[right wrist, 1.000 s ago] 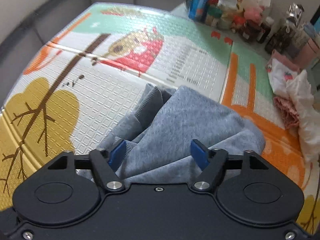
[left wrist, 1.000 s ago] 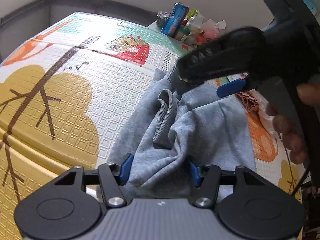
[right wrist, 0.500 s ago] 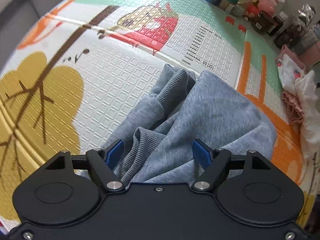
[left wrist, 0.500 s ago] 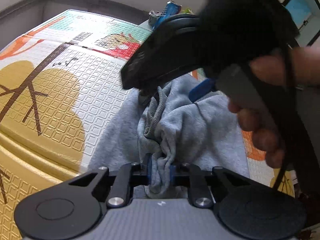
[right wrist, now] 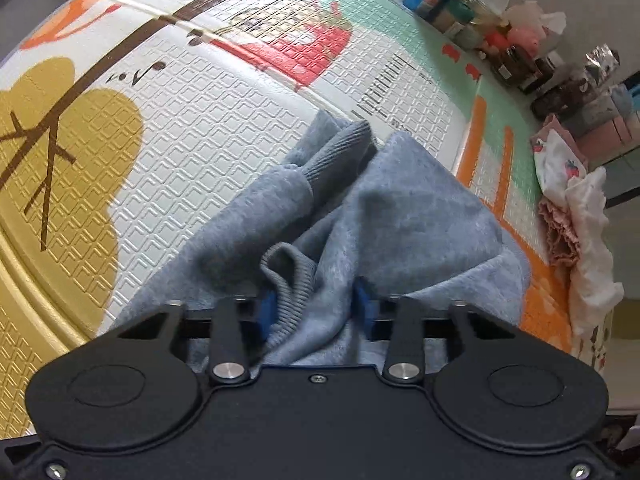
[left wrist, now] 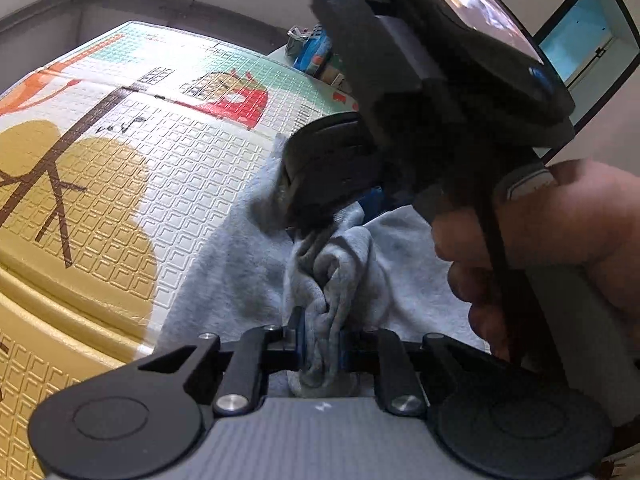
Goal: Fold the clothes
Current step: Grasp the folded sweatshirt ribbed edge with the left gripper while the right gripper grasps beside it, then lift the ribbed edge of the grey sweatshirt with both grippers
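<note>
A grey sweatshirt (right wrist: pixel 404 216) is seen crumpled on a patterned play mat (right wrist: pixel 192 128), with one ribbed cuff (right wrist: pixel 340 140) pointing toward the far side.

Left tongs (left wrist: pixel 322 344): clenched on a twisted bunch of the sweatshirt (left wrist: pixel 340 276); the fabric is squeezed tight between the blue pads (left wrist: pixel 301 338).

Right tongs (right wrist: pixel 316 308): jaws are closing, with a ribbed hem fold (right wrist: pixel 292 276) and a layer of grey fabric between the blue pads (right wrist: pixel 267 308). The fabric fills the gap and is pressed by both pads.

From the left wrist view, the right tongs (left wrist: pixel 344 216) are seen from above, directly over the sweatshirt, held by a hand (left wrist: pixel 560 240).

At the mat's far edge, a cluster of bottles and packets (right wrist: pixel 480 12) is noted. At the right edge, a pile of white and pink clothes (right wrist: pixel 576 208) lies apart from the sweatshirt.
</note>
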### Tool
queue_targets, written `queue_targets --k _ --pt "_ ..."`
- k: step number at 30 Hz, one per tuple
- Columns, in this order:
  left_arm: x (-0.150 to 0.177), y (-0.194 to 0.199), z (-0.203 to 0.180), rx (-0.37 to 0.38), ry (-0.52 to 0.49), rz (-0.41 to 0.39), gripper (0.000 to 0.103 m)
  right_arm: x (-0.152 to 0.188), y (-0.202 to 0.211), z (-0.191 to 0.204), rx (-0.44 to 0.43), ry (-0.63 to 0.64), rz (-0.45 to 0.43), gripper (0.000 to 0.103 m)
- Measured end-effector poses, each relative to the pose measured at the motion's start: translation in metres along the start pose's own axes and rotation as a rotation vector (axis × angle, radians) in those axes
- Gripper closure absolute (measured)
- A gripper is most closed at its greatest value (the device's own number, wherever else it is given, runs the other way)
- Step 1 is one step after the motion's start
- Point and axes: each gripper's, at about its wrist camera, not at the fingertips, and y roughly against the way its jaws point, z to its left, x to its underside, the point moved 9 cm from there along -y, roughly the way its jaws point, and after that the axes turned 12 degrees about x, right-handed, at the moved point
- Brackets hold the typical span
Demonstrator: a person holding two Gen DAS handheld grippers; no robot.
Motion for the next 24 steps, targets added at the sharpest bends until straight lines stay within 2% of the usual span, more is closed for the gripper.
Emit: queue_targets --k 2,4,12,17,21,24 --pt "-0.002 0.001 -0.004 0.007 -0.007 -0.004 0.087 0.001 0.003 -0.008 -0.034 -0.028 -0.004 0.089" --pt "-0.004 0.002 -0.007 0.015 -0.014 -0.009 0.087 0.001 0.007 -0.017 -0.071 -0.061 -0.008 0.09" --pt "-0.015 0.019 -0.03 0.057 -0.038 -0.048 0.087 0.006 0.043 -0.063 -0.189 -0.197 -0.056 0.091" --pt "-0.025 0.039 -0.047 0.062 -0.079 -0.087 0.087 0.005 0.072 -0.086 -0.217 -0.242 -0.103 0.091" --pt "-0.031 0.053 -0.055 0.037 -0.096 -0.117 0.087 -0.001 0.091 -0.086 -0.245 -0.259 -0.125 0.091" --pt "-0.032 0.061 -0.044 0.012 -0.077 -0.134 0.087 -0.008 0.099 -0.074 -0.255 -0.25 -0.14 0.091"
